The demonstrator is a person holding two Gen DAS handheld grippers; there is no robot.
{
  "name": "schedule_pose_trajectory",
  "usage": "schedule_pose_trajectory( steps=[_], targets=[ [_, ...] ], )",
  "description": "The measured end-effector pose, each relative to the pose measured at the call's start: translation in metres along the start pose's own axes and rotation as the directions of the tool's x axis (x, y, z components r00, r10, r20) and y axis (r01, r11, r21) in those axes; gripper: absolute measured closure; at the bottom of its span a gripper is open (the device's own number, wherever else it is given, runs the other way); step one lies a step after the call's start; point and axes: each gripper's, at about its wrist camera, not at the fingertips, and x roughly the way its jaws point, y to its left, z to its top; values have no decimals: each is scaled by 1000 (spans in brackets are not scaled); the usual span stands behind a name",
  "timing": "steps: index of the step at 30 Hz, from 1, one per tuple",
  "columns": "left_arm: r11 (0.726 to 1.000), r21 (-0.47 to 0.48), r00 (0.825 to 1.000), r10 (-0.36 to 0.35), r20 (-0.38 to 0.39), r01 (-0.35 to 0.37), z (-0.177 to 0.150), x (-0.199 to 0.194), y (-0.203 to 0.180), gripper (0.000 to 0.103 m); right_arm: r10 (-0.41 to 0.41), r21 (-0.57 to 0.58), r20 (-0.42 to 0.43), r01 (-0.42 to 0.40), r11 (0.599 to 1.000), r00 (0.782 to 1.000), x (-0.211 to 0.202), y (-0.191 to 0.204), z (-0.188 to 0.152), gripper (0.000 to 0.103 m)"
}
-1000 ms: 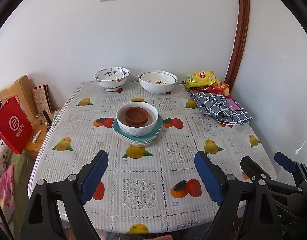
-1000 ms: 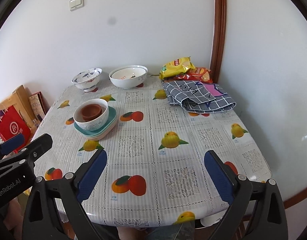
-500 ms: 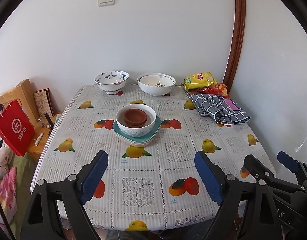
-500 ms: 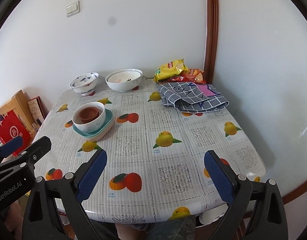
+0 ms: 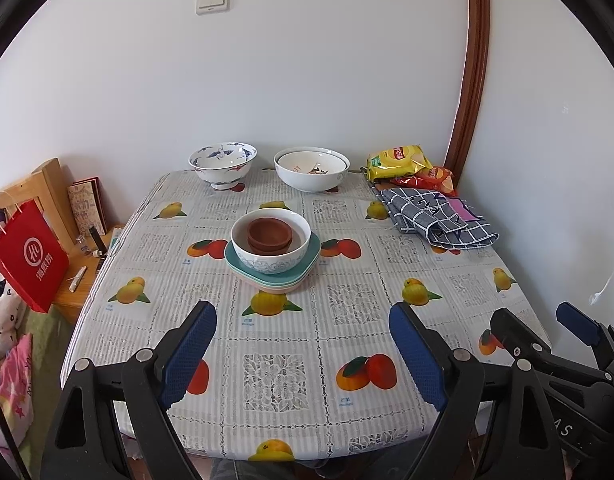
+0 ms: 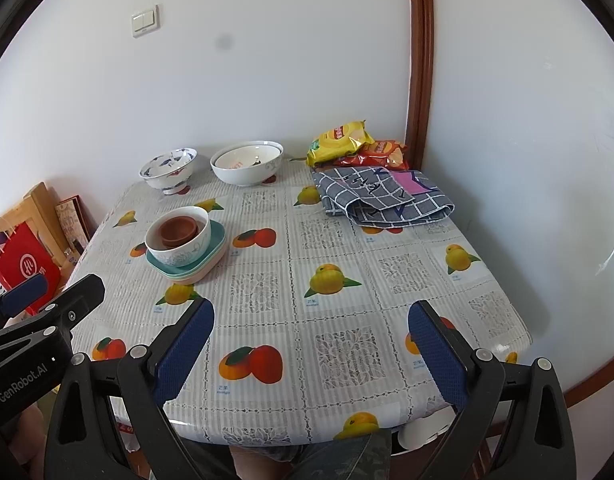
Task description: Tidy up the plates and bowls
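Red paper bag (image 5: 27, 254): hangs off the table's left side, beside a wooden frame and a low shelf with small items.
Left gripper (image 5: 303, 334): over the table's near edge, blue pads spread wide, nothing between them.
Blue-and-white footed bowl (image 5: 222, 164): at the far edge of the table, near the wall, upright and empty as far as can be seen.
Stack of dishes: near the table's middle, left of centre. A teal plate (image 5: 310, 254) lies on at least one paler plate; on it stands a white patterned bowl (image 5: 271, 258), and inside that sit nested small brown bowls (image 5: 269, 234).
Large white bowl (image 5: 311, 169): at the far edge, just right of the footed bowl, apart from it; a second rim shows inside, so it may be two nested.
Table (image 5: 447, 280): covered with a fruit-printed plastic cloth.
Snack bags (image 5: 399, 160): yellow and red packets in the far right corner, against the wall.
Checked grey cloth (image 5: 435, 216): folded, just in front of the snack bags, with a pink patch on top.
Right gripper (image 6: 311, 336): over the near edge, right of the left gripper, jaws wide apart and holding nothing; well apart from the stack.
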Motion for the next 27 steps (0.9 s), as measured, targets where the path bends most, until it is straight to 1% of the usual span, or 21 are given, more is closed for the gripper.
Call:
schedule_pose_trajectory(
  steps=[27],
  targets=[
    [1000, 4, 1000, 2, 1, -2, 1, -2, 0, 15, -3, 0, 7, 3, 1000, 1000, -2, -1, 2, 6]
  ],
)
